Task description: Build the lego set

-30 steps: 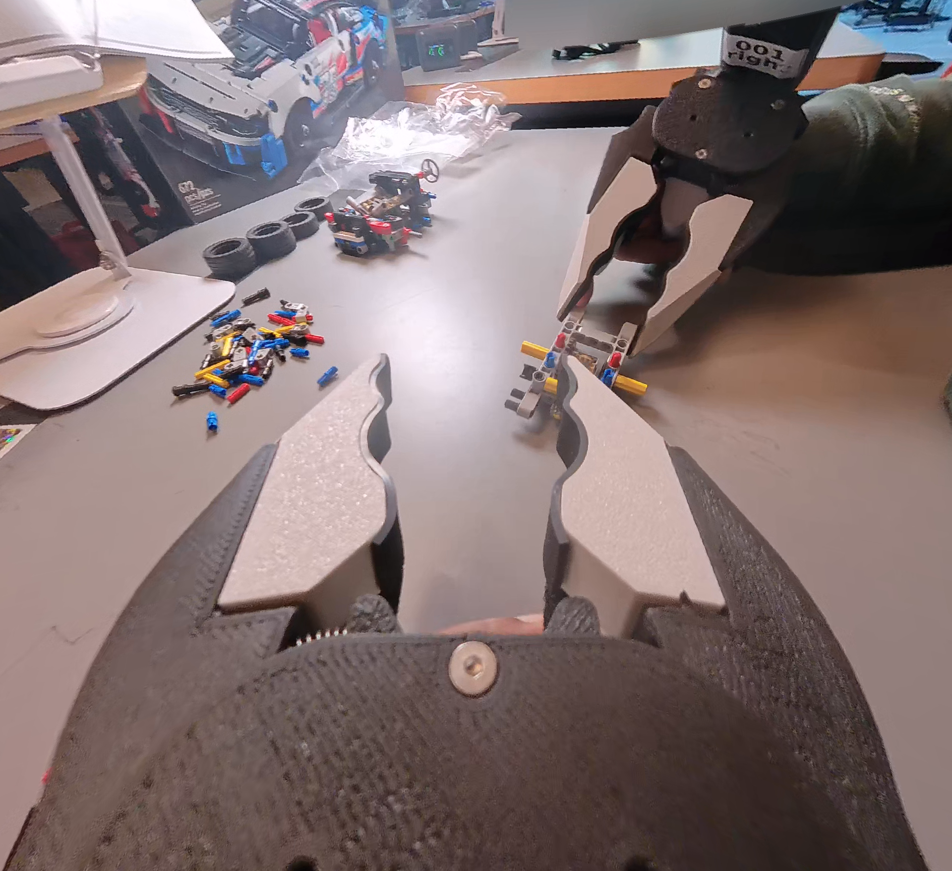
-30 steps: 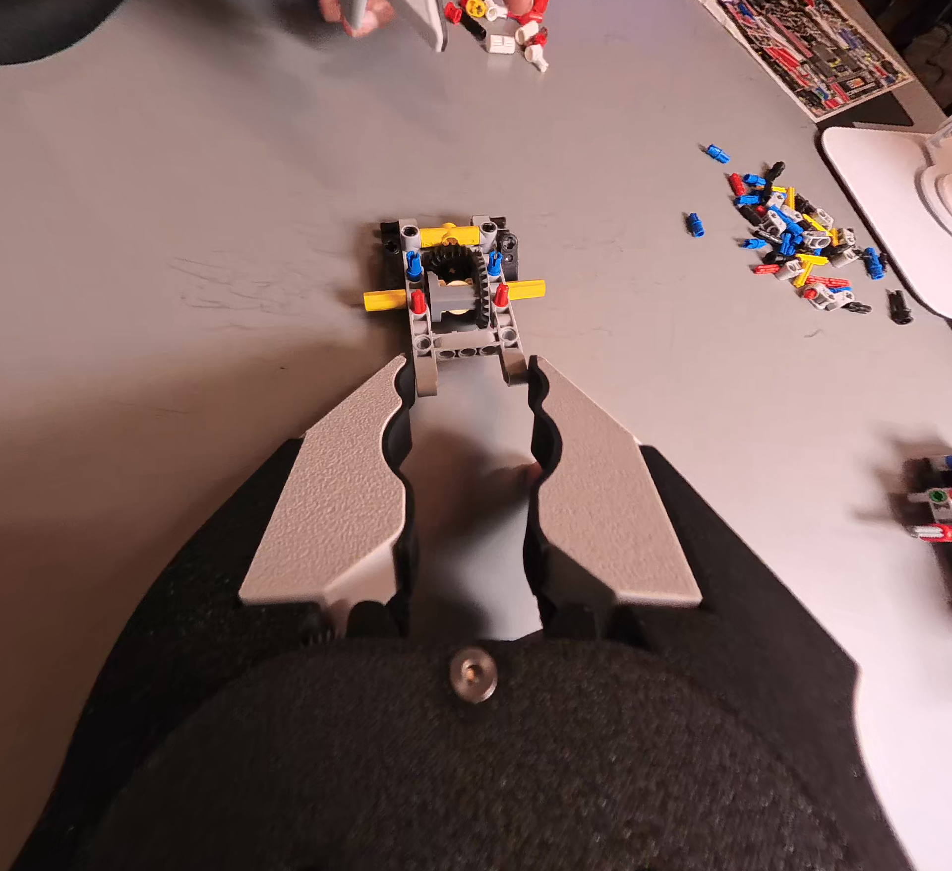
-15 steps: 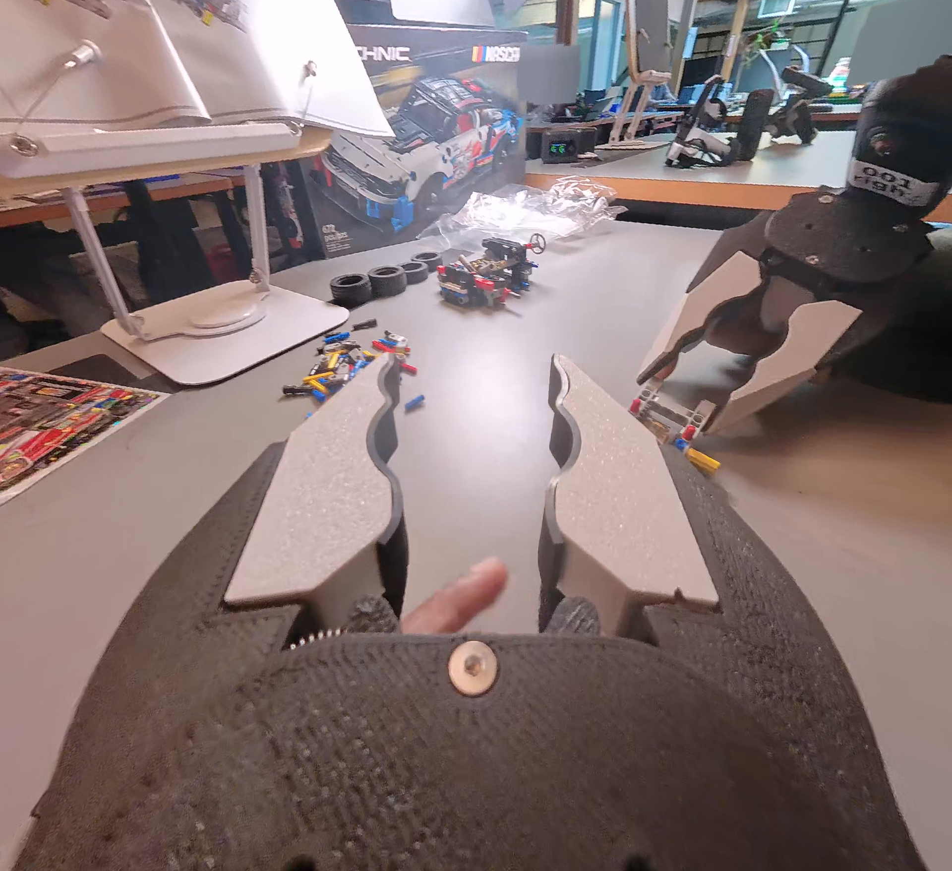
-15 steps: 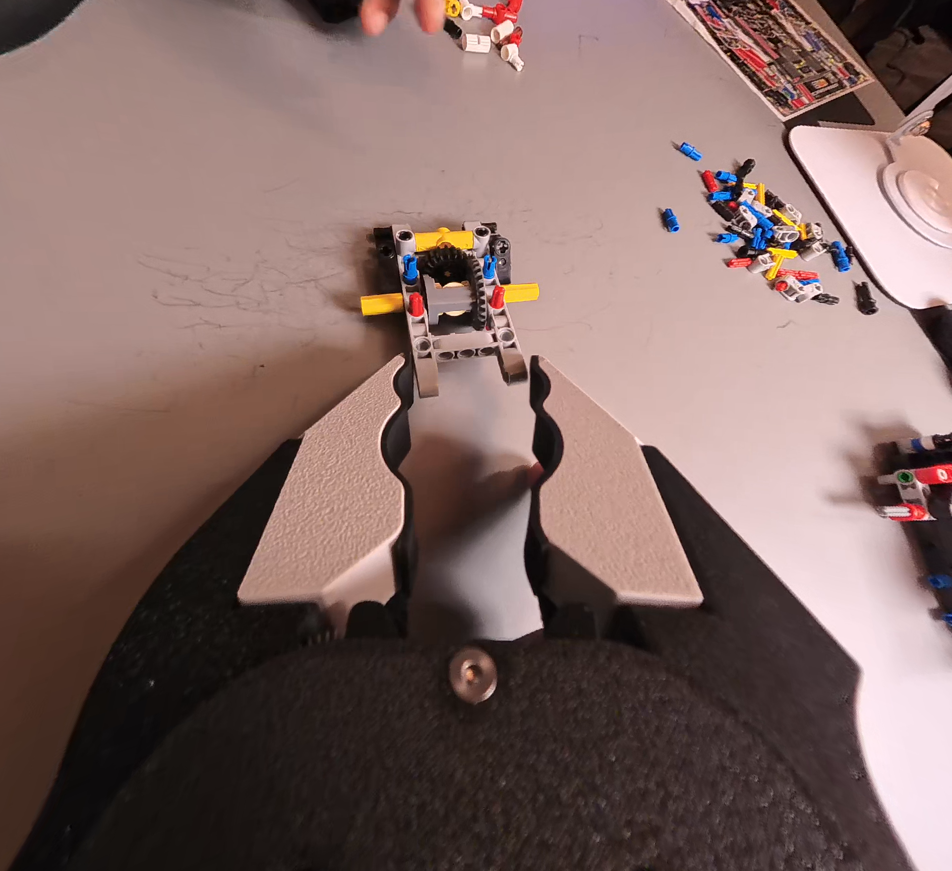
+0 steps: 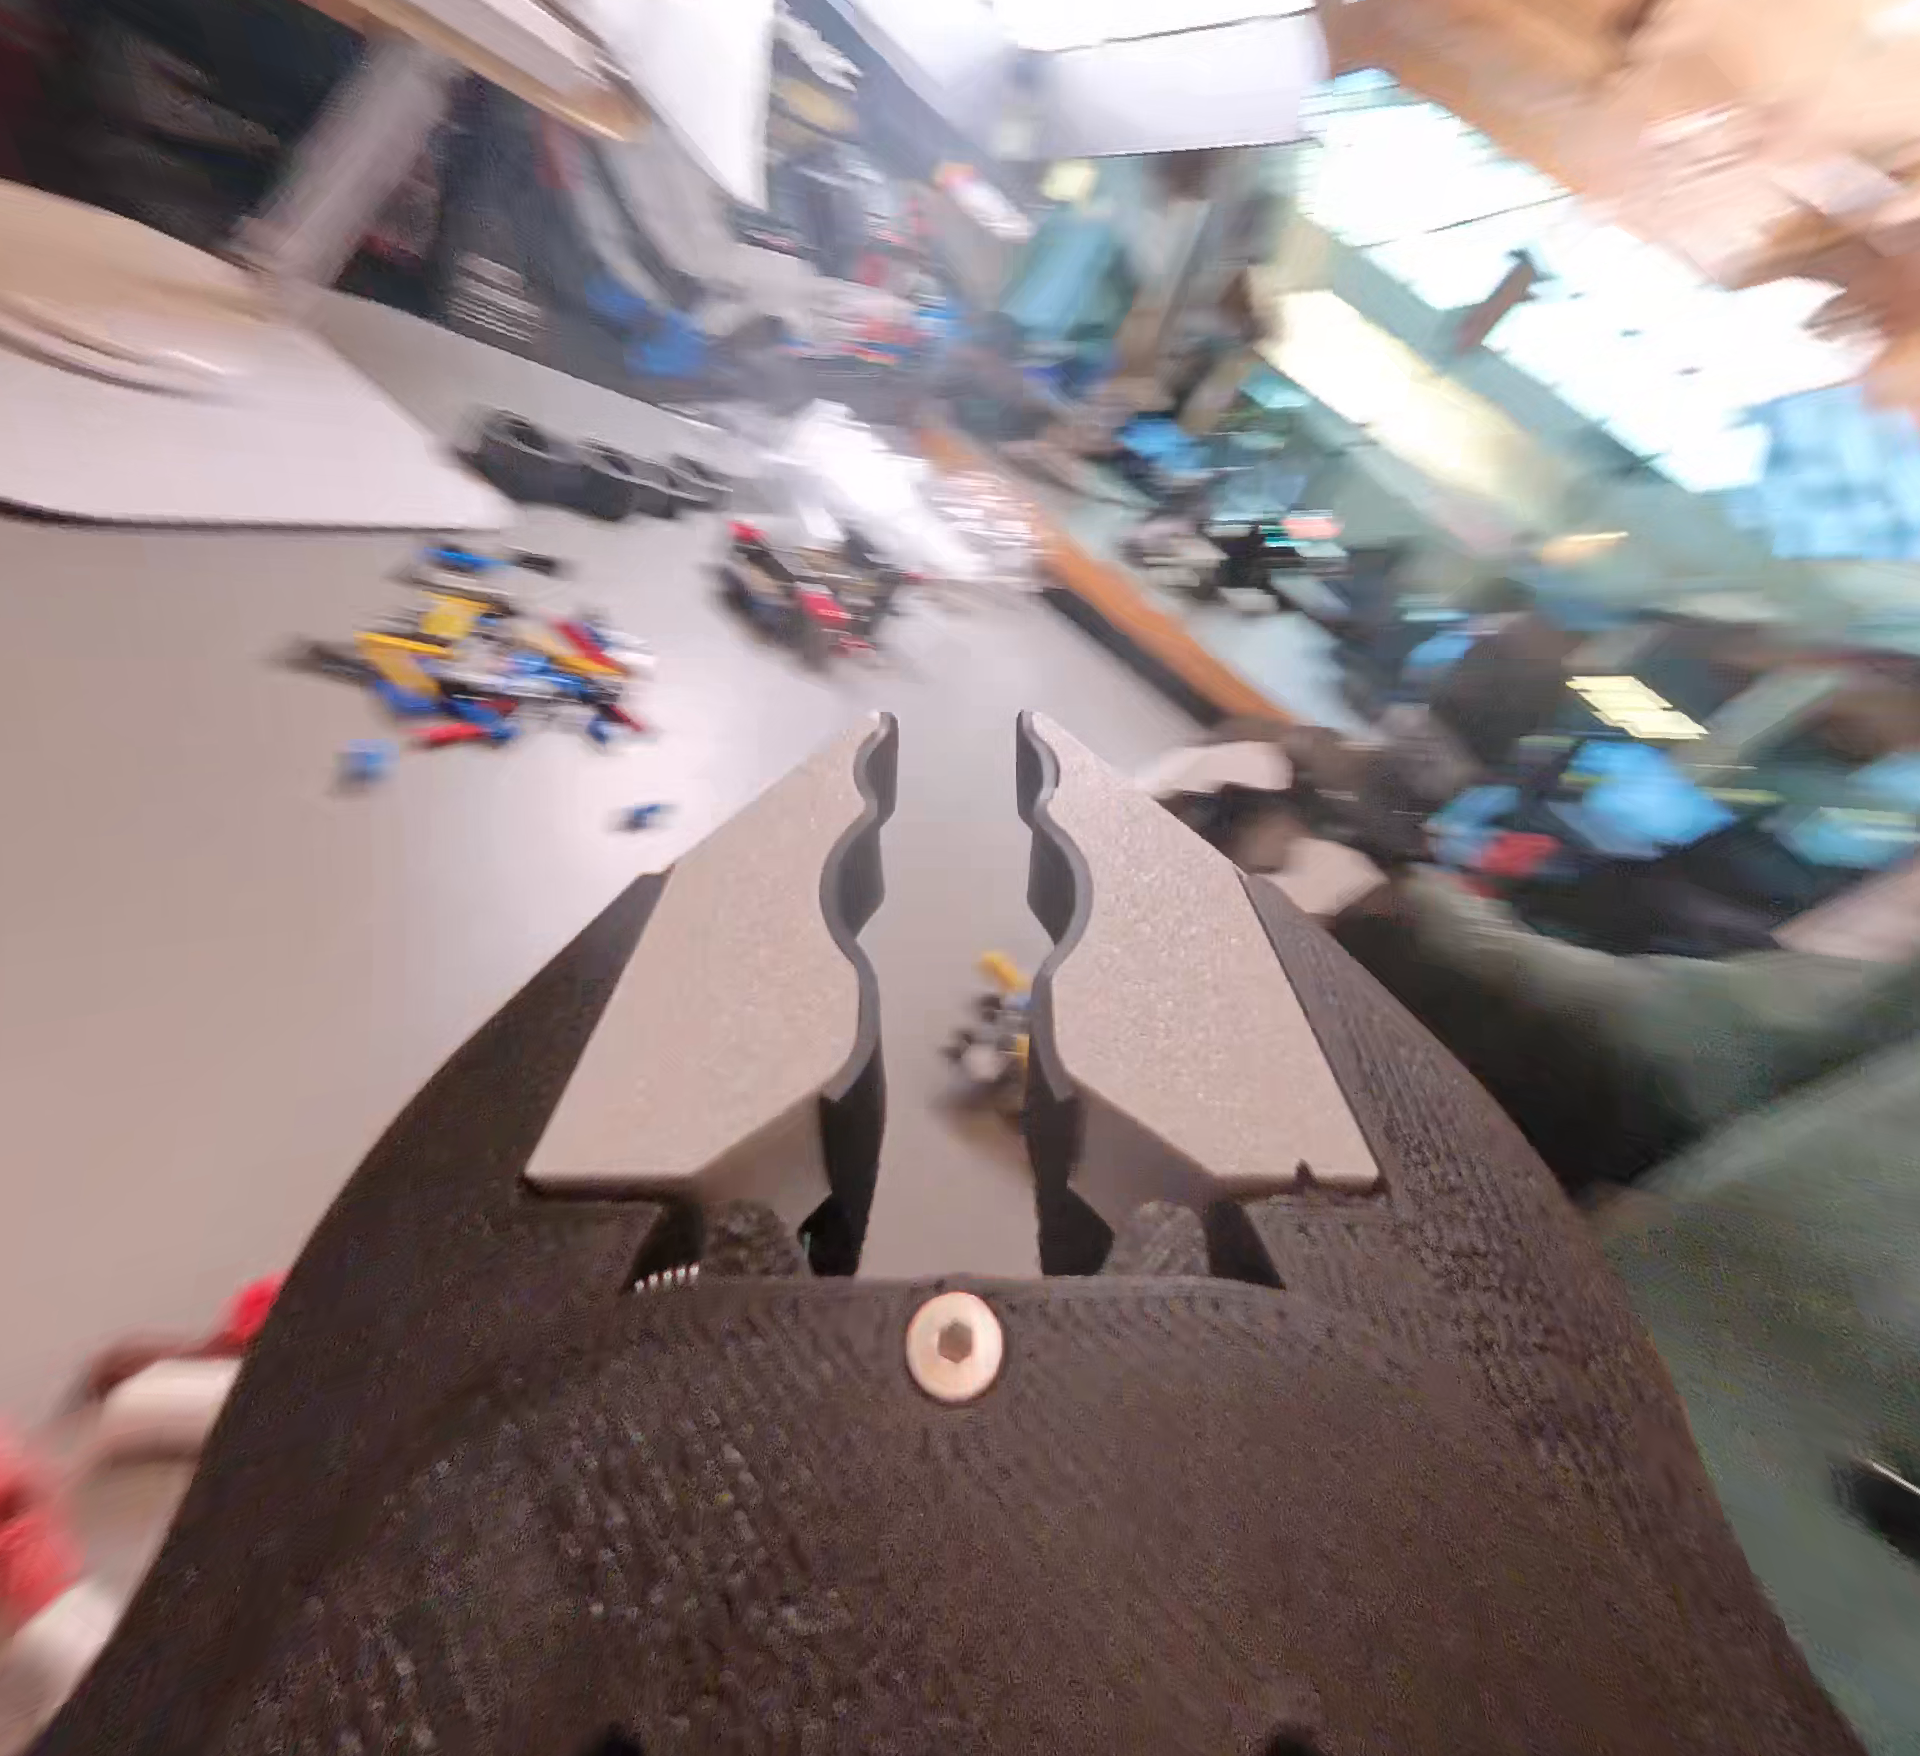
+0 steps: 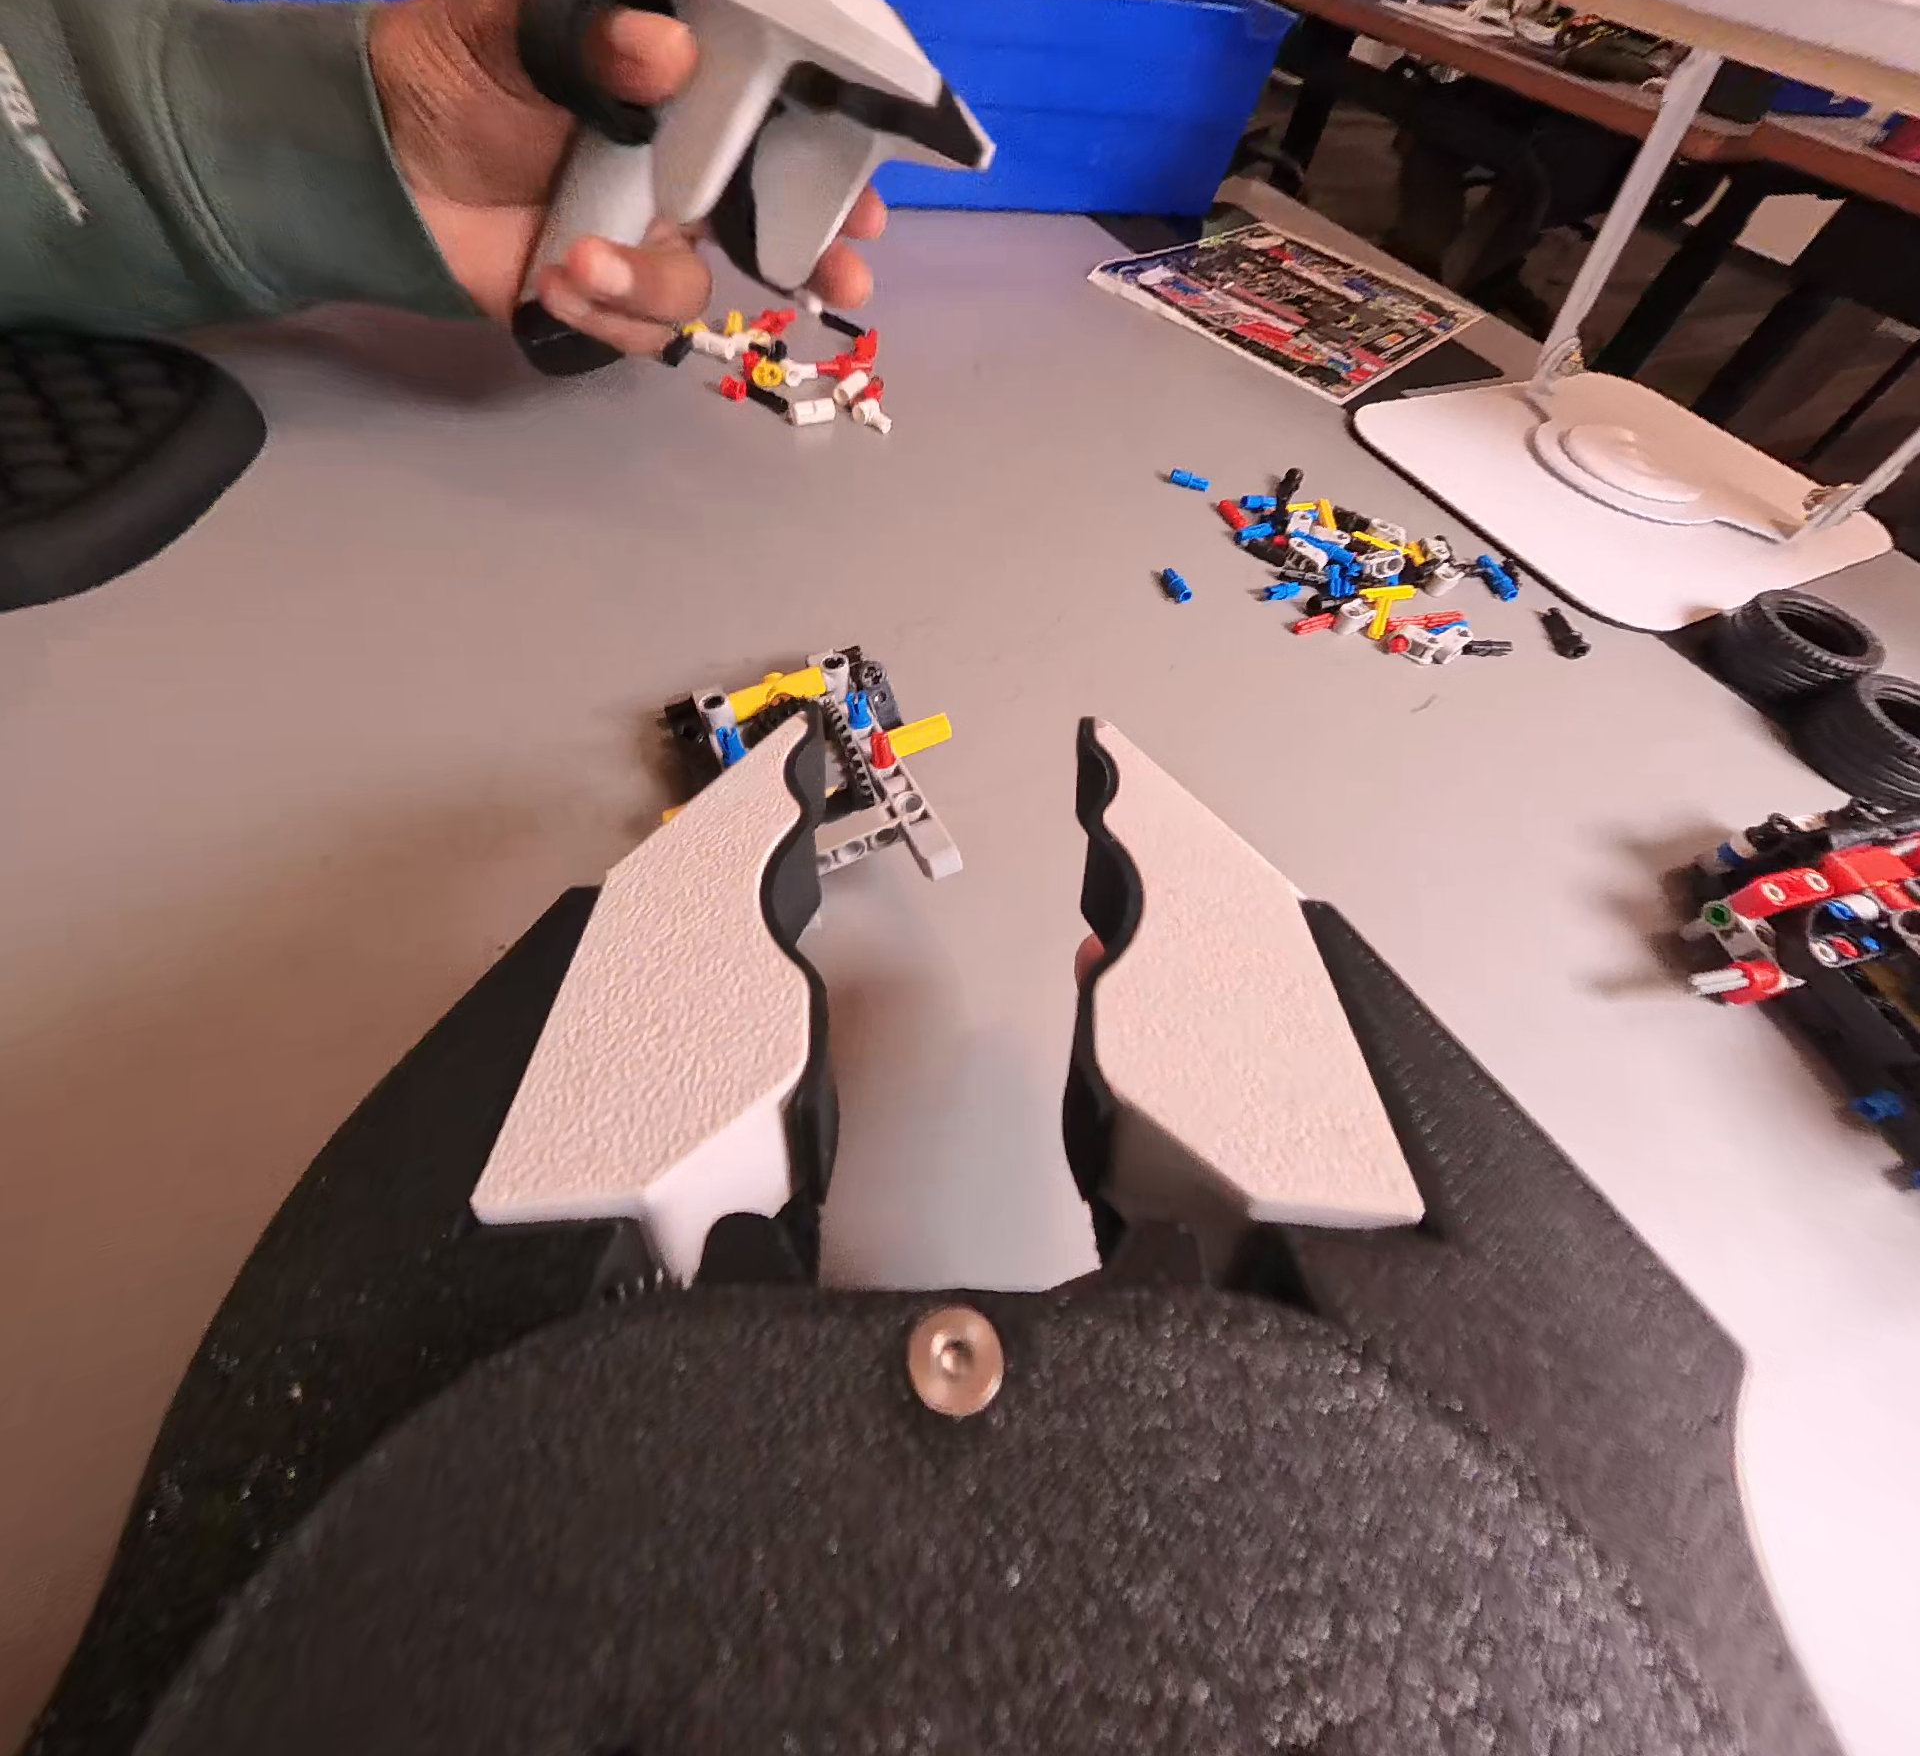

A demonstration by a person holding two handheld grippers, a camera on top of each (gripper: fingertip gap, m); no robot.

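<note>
- The right gripper (image 6: 940, 730) is seen low in the centre of the right wrist view, its tongs held apart with nothing between them.
- The small lego assembly (image 6: 821, 750), grey with yellow rods and a black gear, lies on the grey table (image 6: 416, 667) at the centre of the frame; it is partly covered by the tip of the gripper's left finger, and contact cannot be told.
- The left gripper (image 6: 779, 148) is held in a hand (image 6: 499, 148) at the upper left, raised above a small heap of red and white pieces (image 6: 800, 366).
- In the blurred left wrist view the left gripper (image 5: 951, 735) is shown with a narrow gap between its tongs, nothing clamped.
- A larger pile of mixed pieces (image 6: 1351, 563) lies at the right, near a white stand base (image 6: 1621, 501).
- Black tyres (image 6: 1808, 646) and a partly built car (image 6: 1829, 927) are seen at the right edge.
</note>
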